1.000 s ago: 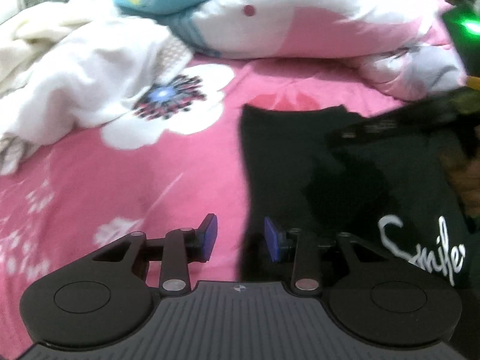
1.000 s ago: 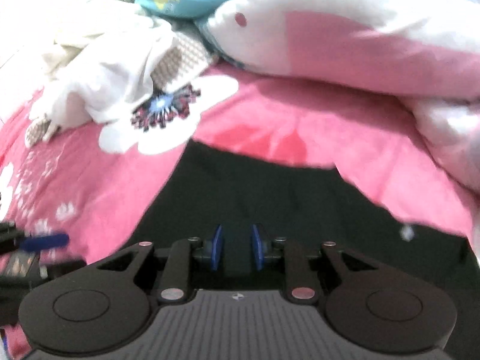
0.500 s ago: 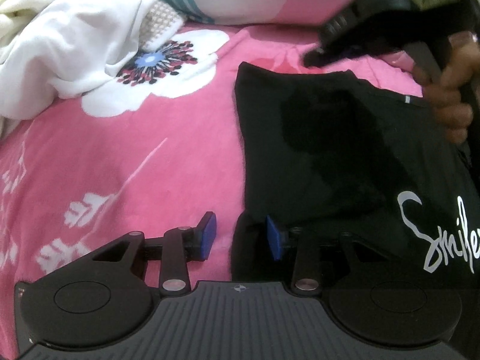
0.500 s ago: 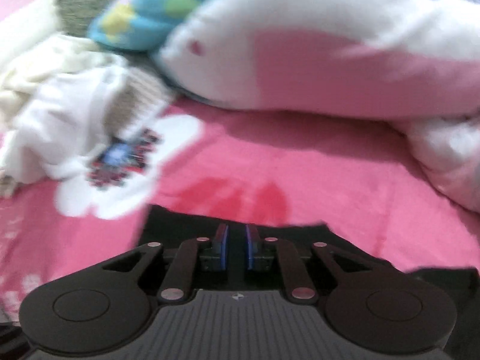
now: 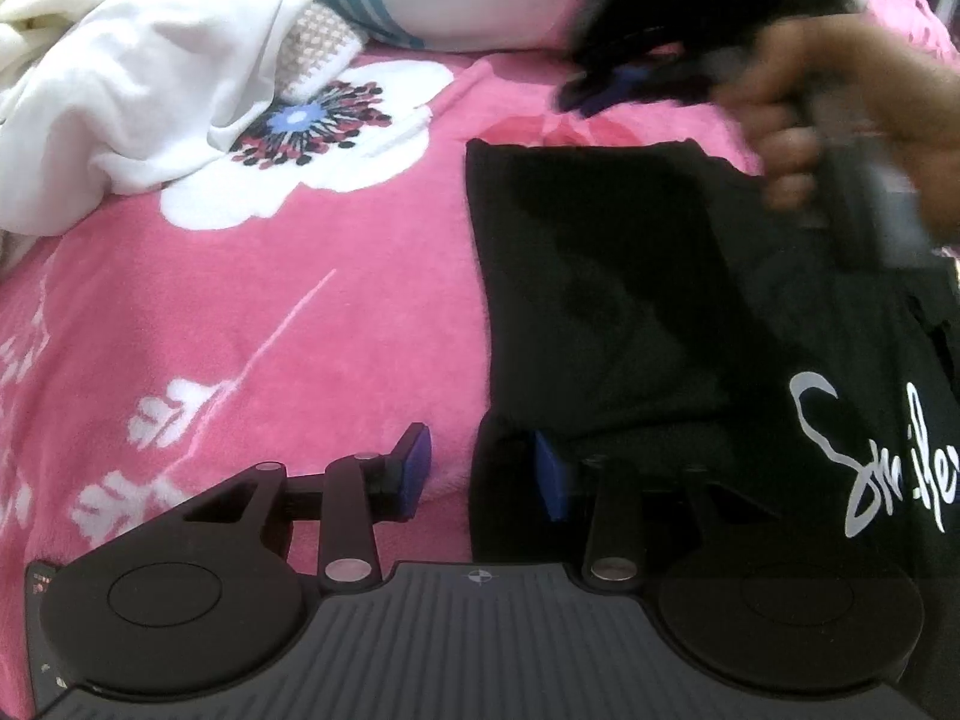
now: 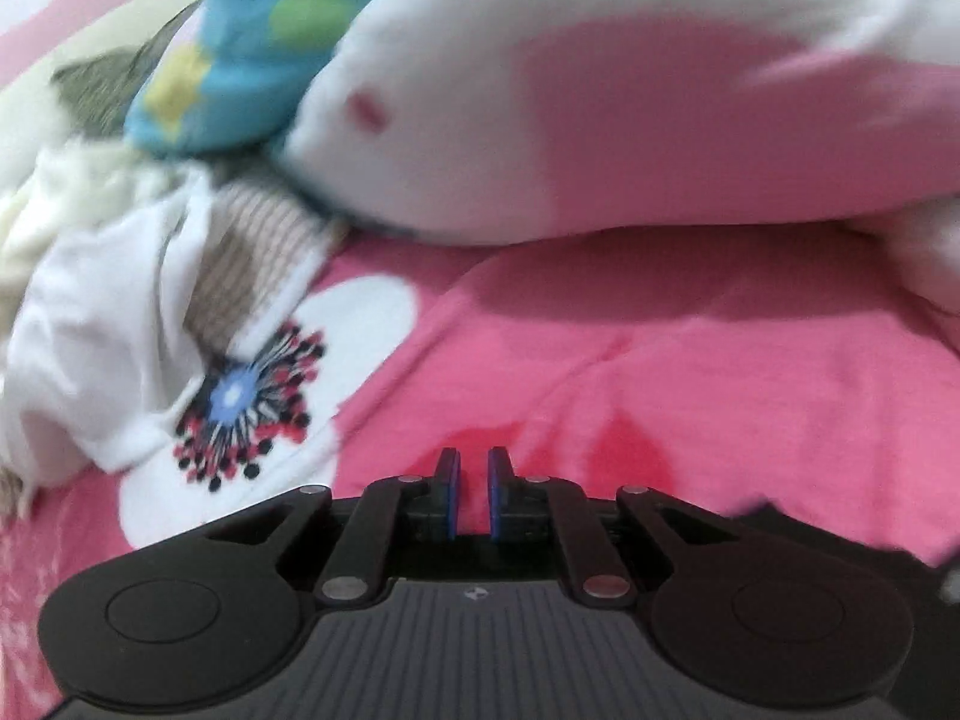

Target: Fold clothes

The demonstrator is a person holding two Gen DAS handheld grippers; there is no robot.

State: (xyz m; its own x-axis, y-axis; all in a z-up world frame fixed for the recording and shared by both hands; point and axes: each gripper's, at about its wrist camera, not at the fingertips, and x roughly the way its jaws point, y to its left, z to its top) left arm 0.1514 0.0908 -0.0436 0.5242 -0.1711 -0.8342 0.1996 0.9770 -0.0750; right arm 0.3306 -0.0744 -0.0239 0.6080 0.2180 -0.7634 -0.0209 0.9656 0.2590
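A black T-shirt (image 5: pixel 630 276) with white lettering (image 5: pixel 870 468) lies partly folded on the pink floral bedspread (image 5: pixel 270 312). My left gripper (image 5: pixel 480 471) is open at the shirt's near left edge, its right finger over the cloth and its left finger over the bedspread. My right gripper (image 6: pixel 469 495) has its jaws nearly closed with a small gap and nothing between them; it is raised past the shirt's far edge. It shows blurred in the left wrist view (image 5: pixel 618 84), held by a hand (image 5: pixel 852 114). A strip of the shirt (image 6: pixel 840 540) shows at the lower right.
A heap of white clothes (image 5: pixel 120 72) and a knit piece (image 5: pixel 318 42) lie at the back left. Large pink-and-white pillows (image 6: pixel 600 108) and a blue one (image 6: pixel 252 48) lie along the back.
My right gripper has let go of the shirt, lifted and moved away toward the pillows. The left gripper has stayed open at the shirt's near edge.
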